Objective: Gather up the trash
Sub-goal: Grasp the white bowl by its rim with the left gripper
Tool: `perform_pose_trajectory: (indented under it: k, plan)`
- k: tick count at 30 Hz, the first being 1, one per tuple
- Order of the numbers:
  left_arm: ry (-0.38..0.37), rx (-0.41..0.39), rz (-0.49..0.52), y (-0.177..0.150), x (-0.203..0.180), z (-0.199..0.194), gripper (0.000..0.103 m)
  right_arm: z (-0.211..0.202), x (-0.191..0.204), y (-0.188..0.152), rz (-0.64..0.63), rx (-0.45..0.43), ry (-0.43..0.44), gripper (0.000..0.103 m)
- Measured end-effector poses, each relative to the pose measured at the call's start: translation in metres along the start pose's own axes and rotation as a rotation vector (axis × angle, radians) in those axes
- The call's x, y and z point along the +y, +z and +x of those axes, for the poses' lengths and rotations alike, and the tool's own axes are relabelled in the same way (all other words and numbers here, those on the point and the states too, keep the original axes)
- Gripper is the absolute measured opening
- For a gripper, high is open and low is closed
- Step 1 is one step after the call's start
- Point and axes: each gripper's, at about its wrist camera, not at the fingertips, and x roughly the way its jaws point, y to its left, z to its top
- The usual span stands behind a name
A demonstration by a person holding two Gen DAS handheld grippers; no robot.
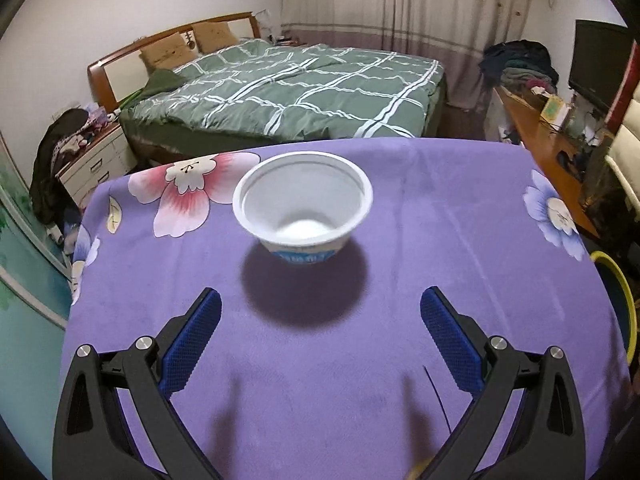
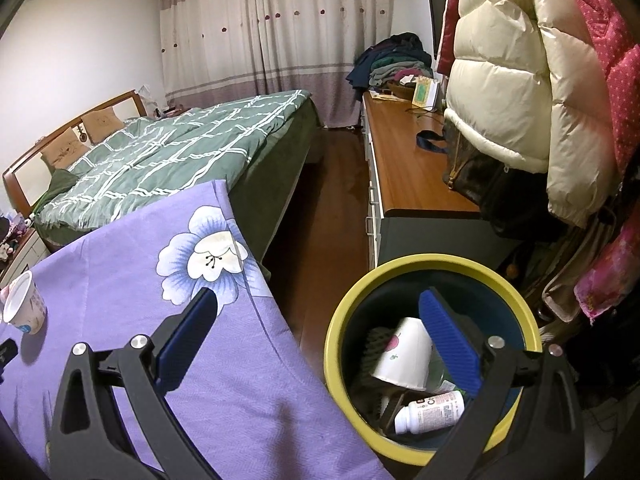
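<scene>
An empty white plastic cup with a blue label [image 1: 303, 204] stands upright on the purple flowered tablecloth [image 1: 440, 248]. My left gripper [image 1: 320, 304] is open and empty, just short of the cup. The cup also shows at the far left of the right wrist view [image 2: 24, 306]. My right gripper [image 2: 318, 306] is open and empty, over the table's right edge and the yellow-rimmed trash bin [image 2: 340, 320]. The bin holds a white paper cup [image 2: 402, 354] and a white bottle [image 2: 430, 410] lying on its side.
The bin's rim shows at the table's right edge in the left wrist view [image 1: 618, 280]. A green-quilted bed [image 1: 288, 92] lies beyond the table. A wooden sideboard [image 2: 408, 164] runs along the right wall. Hanging jackets [image 2: 516, 72] crowd the space above the bin.
</scene>
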Motion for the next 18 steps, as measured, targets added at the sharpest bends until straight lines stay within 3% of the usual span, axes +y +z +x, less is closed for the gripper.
perform_pose_trajectory:
  k: [9,18]
  plan:
    - [0.042,-0.008,-0.006,0.033,-0.003,0.044,0.098,0.002,0.0,0.0,0.003,0.015,0.014,0.096]
    - [0.078,0.003,-0.003,0.044,-0.002,0.066,0.098,0.002,0.0,0.0,0.015,0.016,0.04,0.096]
